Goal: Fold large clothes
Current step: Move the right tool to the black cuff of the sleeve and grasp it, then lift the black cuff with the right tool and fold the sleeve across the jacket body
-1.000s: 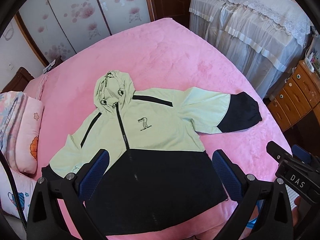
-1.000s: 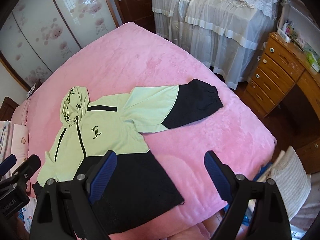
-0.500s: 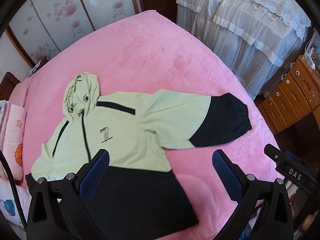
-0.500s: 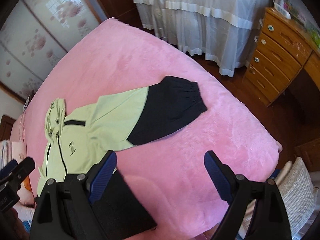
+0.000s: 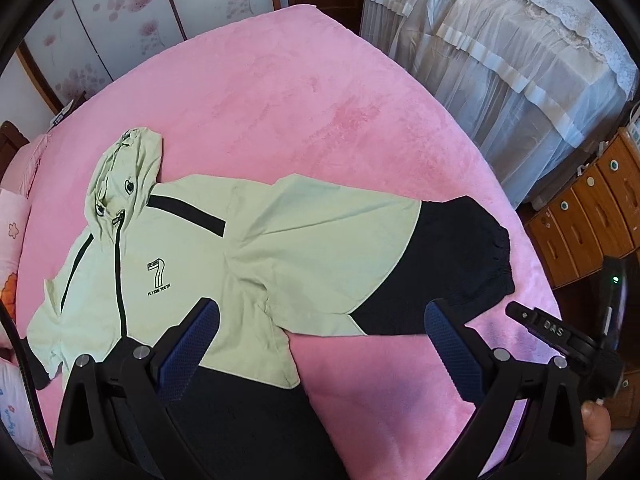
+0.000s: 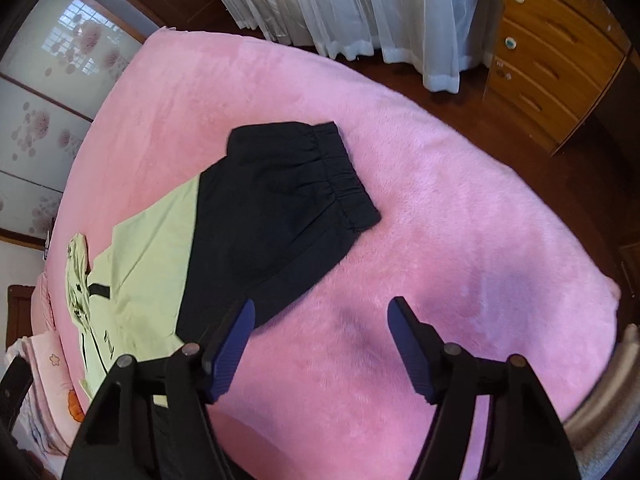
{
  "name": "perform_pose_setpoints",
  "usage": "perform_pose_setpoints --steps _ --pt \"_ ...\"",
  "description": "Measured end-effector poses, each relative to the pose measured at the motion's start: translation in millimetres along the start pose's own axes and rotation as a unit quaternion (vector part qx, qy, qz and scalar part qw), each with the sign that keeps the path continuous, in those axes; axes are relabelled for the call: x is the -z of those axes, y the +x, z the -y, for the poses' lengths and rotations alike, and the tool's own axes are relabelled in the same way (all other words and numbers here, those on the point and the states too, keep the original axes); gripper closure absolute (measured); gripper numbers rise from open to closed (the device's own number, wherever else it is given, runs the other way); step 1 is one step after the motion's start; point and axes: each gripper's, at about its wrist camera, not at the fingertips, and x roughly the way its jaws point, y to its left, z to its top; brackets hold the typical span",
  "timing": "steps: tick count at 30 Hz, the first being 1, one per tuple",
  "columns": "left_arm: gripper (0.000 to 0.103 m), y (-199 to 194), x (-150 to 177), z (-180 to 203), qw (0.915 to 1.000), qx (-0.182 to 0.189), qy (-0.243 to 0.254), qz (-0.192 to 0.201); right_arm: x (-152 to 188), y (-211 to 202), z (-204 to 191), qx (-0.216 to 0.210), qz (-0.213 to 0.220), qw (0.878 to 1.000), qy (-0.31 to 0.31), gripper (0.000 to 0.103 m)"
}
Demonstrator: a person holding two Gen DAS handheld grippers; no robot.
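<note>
Left wrist: jacket reads "7 FLYING YOUTH", both grippers' fingers apart, empty.

jacket chest: a big striped "7", with "FLYING YOUTH" in small print right under it
right gripper: "DAS" on the black body

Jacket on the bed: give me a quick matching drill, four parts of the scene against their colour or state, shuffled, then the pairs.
Things:
1. hood
2. sleeve cuff
3. blanket
4. right gripper

States:
A. pink, plush
B. black, elastic-gathered
C. open above bare blanket, jaws just been closing, nothing between them
D. pale green, lying flat above the zip

Pairs: 1-D, 2-B, 3-A, 4-C
</note>
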Motion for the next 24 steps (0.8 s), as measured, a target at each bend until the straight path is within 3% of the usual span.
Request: perform_pose_setpoints --steps 8,13,15,17,22,24 --pt "0.001 22.7 -3.9 -6.4 0.9998 0.001 -0.009 -0.019 -26.5 62.0 28.0 0.0 -0.017 0.997 0.076 0.044" --pt "0.001 26.1 -1.4 -13.8 0.9996 -0.011 -0.009 -0.023 -28.1 76.1 15.0 0.036 -0.002 0.997 0.065 0.042" --pt "0.001 26.1 0.0 -18.6 0.9994 -0.013 -0.015 -0.027 -26.7 76.1 2.6 0.061 0.008 0.997 0.037 0.051" --pt "0.001 25.6 2.2 -25.8 0.9991 -0.014 -0.025 -0.03 -24.5 74.0 -9.3 0.056 0.015 0.998 0.007 0.095" --pt "0.001 20.2 9.7 -49.0 0.998 -0.018 -0.052 -0.031 -21.4 53.4 -25.0 0.047 0.027 0.998 -0.015 0.095" --pt "0.001 14.9 14.8 -61.4 0.9973 -0.022 -0.064 -0.031 -15.2 27.0 -39.2 0.032 0.05 0.998 -0.032 0.095"
